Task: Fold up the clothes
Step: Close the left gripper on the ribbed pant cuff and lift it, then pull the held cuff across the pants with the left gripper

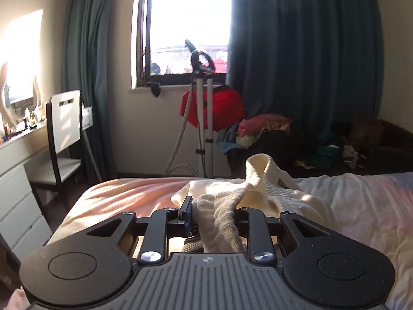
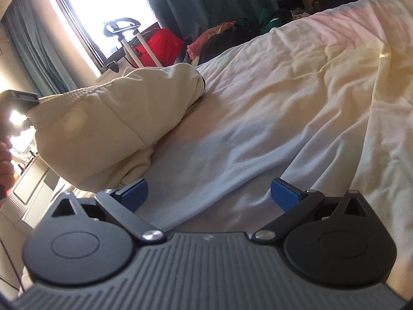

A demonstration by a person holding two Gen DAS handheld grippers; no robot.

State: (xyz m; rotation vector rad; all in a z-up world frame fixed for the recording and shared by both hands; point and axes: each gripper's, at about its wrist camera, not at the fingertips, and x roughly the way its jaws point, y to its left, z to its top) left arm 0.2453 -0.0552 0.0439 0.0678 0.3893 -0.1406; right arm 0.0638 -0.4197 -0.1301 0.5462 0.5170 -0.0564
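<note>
A cream knitted garment [image 1: 260, 193] lies bunched on the bed, one part standing up in a peak. My left gripper [image 1: 213, 222] is shut on a ribbed edge of it, which runs back between the jaws. In the right wrist view the same garment [image 2: 103, 124] hangs lifted at the left, held at its far corner by the left gripper [image 2: 20, 98]. My right gripper [image 2: 209, 193] is open and empty, its blue pads [image 2: 134, 193] low over the pale bed sheet [image 2: 258, 118], right of the garment.
A garment steamer stand [image 1: 204, 118] and a red bag [image 1: 222, 108] stand under the window. A pile of clothes [image 1: 271, 131] lies beyond the bed's far edge. A chair [image 1: 64, 134] and a white dresser [image 1: 18, 180] are at the left.
</note>
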